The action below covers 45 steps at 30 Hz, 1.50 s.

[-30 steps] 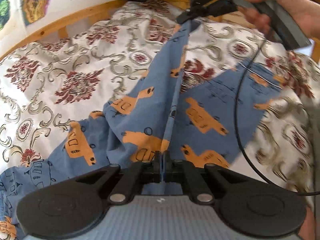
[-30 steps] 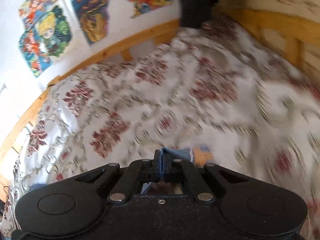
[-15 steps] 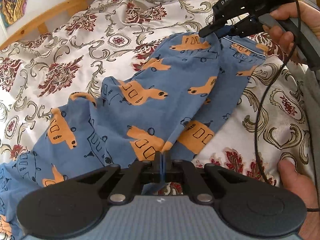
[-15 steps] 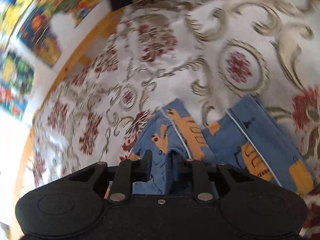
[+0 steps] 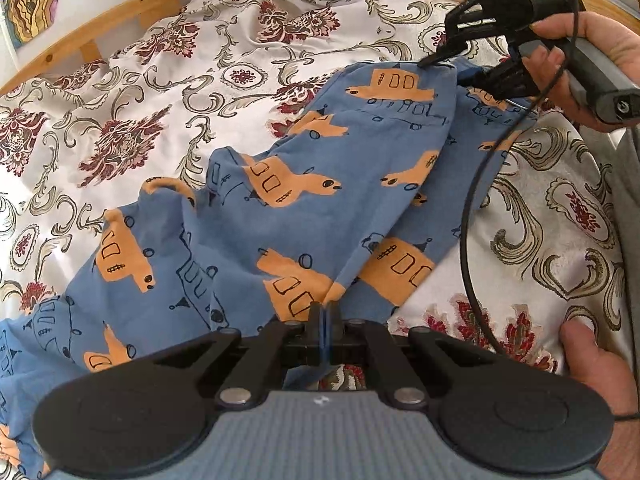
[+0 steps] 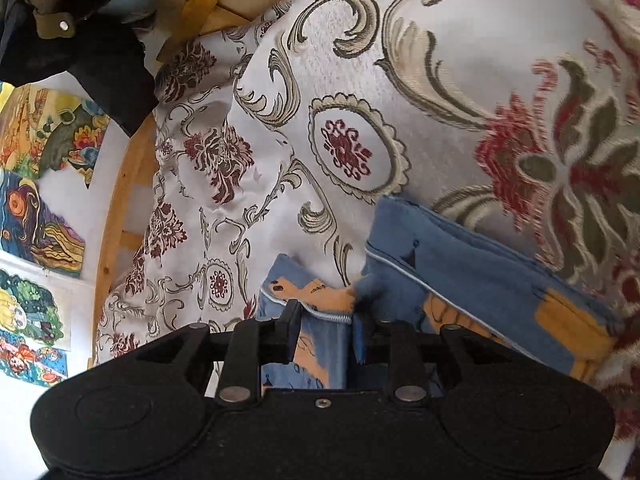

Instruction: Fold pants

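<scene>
- Left tool (image 5: 325, 314), at 6 o'clock, is pressed together on a fold of the blue pyjama pants (image 5: 248, 216).
- Pants lie lengthwise on the floral bedspread (image 5: 132, 92), legs roughly overlaid.
- Right tool (image 6: 326, 322) at 1 o'clock stands spread over the cuffs; crosswise folds remain, I judge.

Right gripper (image 6: 325, 334) parted over pants (image 6: 472, 276) on bedspread (image 6: 440, 80)

We find no legible text, label, brand or number; the marks printed on the pants (image 5: 280, 220) are drawings only.
</scene>
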Each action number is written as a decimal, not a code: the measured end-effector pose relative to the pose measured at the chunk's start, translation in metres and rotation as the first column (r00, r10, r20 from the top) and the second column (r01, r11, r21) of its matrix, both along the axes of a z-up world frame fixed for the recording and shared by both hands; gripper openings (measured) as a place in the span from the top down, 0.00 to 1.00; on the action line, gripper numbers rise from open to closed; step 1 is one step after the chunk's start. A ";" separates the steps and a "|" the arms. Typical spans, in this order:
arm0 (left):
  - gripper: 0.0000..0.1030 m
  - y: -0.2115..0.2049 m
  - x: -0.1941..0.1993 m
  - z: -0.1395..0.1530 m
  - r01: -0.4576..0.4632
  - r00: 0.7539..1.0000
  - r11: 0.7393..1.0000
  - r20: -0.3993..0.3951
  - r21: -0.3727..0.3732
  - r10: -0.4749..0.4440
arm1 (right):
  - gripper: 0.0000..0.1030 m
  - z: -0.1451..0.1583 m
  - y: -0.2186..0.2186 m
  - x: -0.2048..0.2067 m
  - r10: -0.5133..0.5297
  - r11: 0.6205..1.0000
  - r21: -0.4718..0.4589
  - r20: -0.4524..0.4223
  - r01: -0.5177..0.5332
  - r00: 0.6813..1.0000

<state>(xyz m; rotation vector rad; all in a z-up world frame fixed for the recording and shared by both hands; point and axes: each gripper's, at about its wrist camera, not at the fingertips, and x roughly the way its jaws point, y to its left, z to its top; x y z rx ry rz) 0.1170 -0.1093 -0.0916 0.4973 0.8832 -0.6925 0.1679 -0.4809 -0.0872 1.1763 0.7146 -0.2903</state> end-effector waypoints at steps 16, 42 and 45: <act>1.00 -0.003 -0.007 0.005 0.030 0.999 0.999 0.016 -0.038 -0.029 | 0.93 0.062 0.062 -0.054 0.057 0.729 -0.682 -0.034 -0.065 0.998; 1.00 -0.004 -0.009 -0.003 0.052 0.998 0.998 -0.015 -0.020 -0.053 | 0.93 0.045 0.080 -0.070 -0.128 0.645 -0.758 -0.235 -0.099 0.964; 1.00 -0.005 -0.008 -0.006 0.051 0.999 0.999 -0.019 -0.015 -0.051 | 0.93 0.039 0.073 -0.068 -0.136 0.680 -0.728 -0.241 -0.086 0.961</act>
